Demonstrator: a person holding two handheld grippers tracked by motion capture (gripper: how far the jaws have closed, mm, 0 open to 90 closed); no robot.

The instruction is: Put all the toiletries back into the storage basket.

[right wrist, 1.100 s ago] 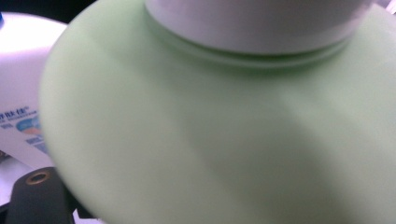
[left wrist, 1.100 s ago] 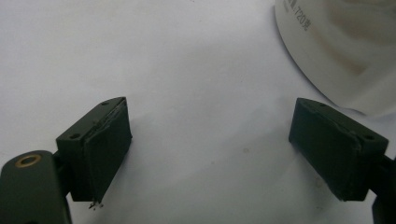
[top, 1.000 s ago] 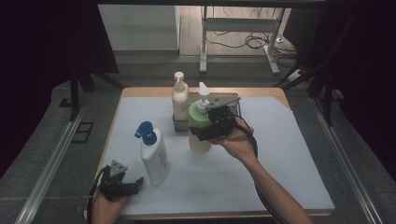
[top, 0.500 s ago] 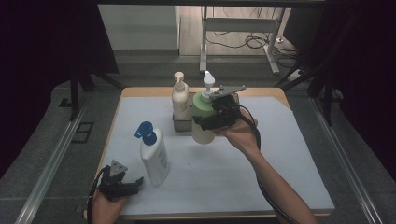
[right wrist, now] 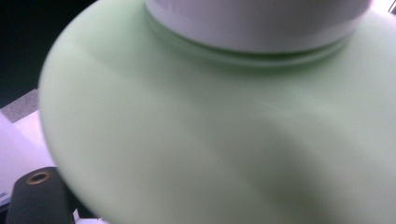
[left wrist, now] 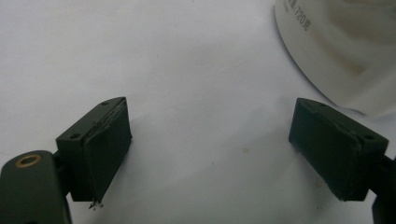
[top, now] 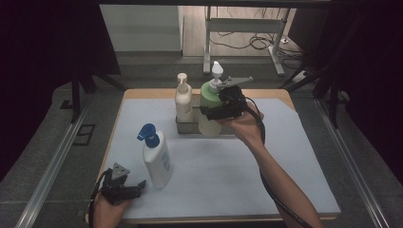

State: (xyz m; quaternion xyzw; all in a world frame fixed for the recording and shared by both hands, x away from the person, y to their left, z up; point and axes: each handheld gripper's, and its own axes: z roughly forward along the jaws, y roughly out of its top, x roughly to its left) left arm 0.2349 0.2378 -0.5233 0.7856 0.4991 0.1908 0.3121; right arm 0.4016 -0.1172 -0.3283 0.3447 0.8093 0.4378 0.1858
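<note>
Right gripper (top: 219,110) clamped on green pump bottle (top: 209,110), held at metal rack (top: 186,127) beside cream pump bottle (top: 183,99). Left gripper (top: 124,186) released, idle near blue-capped bottle (top: 157,156). Risk: bottle base catching rack rim, tipping neighbour.

Rack (top: 190,127) at table (top: 228,190) twelve o'clock; my held bottle (top: 209,107) at its three; pump bottle (top: 158,159) at seven.

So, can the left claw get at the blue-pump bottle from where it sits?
Probably yes. The left claw is open and low on the mat, the blue-pump bottle stands right beside it, and nothing lies between them. The left gripper view shows the bottle's base just past one jaw.
</note>
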